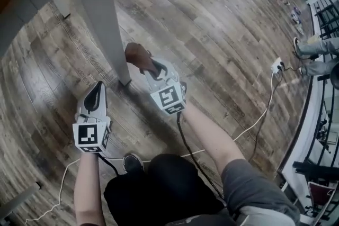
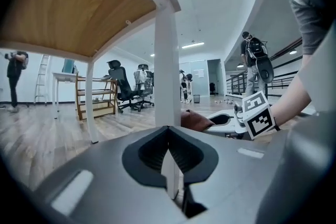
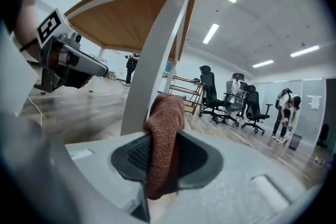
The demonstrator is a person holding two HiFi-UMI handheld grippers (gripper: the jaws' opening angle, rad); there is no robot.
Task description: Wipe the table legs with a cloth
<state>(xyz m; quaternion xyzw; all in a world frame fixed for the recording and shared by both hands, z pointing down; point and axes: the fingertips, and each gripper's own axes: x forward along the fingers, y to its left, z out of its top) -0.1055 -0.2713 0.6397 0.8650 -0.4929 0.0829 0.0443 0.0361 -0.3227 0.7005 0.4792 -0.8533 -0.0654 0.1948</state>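
Wiping low on the leg looks like the step in hand. The right gripper (image 1: pixel 148 66) has its jaws pinched firmly on a bunched brown cloth (image 1: pixel 136 54). That cloth sits right at the right face of the white table leg (image 1: pixel 106 13), close to where the leg meets the wooden floor (image 1: pixel 222 29). Touching or a sliver apart? The views do not settle it.

The left gripper (image 1: pixel 97 87) has its jaws pressed together on nothing. It hangs on the near side of the leg's foot, nose aimed at the leg.

Both forearms reach forward and down from the person's body. The right forearm (image 1: pixel 212 135) angles in from the near right, and both marker cubes are turned up toward the head.

The next move probably calls for pushing the cloth flat against the leg and drawing it along the leg's length, up toward the tabletop's underside (image 2: pixel 68 2), with the pinch held firm so the cloth does not slip. The leg's other faces, and a farther leg (image 2: pixel 90 107), would seemingly remain.
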